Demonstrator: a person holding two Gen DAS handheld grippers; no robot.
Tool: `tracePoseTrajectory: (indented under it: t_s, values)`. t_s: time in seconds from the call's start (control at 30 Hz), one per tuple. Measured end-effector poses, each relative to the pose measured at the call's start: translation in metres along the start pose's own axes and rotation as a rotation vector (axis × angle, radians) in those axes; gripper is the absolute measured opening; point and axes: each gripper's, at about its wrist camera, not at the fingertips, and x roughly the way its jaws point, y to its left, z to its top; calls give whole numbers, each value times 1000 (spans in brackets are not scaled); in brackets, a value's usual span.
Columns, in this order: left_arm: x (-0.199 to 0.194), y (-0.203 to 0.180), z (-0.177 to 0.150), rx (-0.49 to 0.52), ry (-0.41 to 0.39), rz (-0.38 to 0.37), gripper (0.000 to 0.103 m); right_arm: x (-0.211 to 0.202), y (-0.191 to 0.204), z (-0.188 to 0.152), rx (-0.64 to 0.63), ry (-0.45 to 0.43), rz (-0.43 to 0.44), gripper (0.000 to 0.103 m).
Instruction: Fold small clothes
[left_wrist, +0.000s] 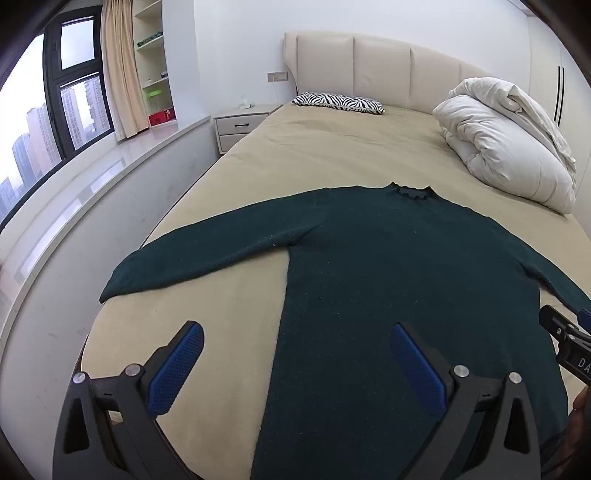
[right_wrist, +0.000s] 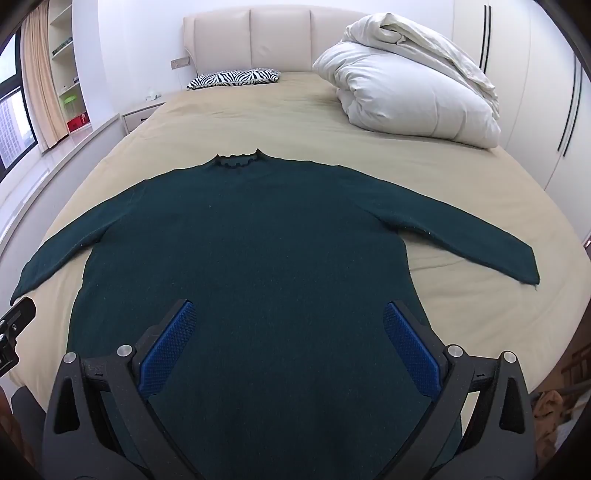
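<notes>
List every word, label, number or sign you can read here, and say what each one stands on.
"DA", white letters cut off by the picture's edge, on the black body of the right gripper, seen from the left wrist view.
Items on the shelves: any print is too small to read.
Dark green sweater, zebra pillow, duvet: no text.

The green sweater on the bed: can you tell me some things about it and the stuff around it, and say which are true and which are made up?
1. The dark green sweater lies flat with both sleeves spread out. True.
2. The right gripper is squeezing the sweater. False: its jaws stand wide open above the cloth.
3. A zebra-striped pillow sits near the headboard. True.
4. The white duvet is spread over the whole bed. False: it is bundled up at one side.
5. The left gripper is open. True.
</notes>
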Motion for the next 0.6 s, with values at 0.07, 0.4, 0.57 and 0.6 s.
tracePoseTrajectory:
  t_s: [0.07,0.4,0.57,0.6]
  values:
    - [0,0,0,-1,0,0,103,0,0,0,0,0,1,103]
    - [1,5,1,-6,2,-2,103,0,0,0,-1,2,0,103]
    - [1,5,1,-5,1,0,103,0,-1,0,-1,4,2,103]
    - [1,5,1,-5,1,0,103,0,-1,0,-1,4,3,103]
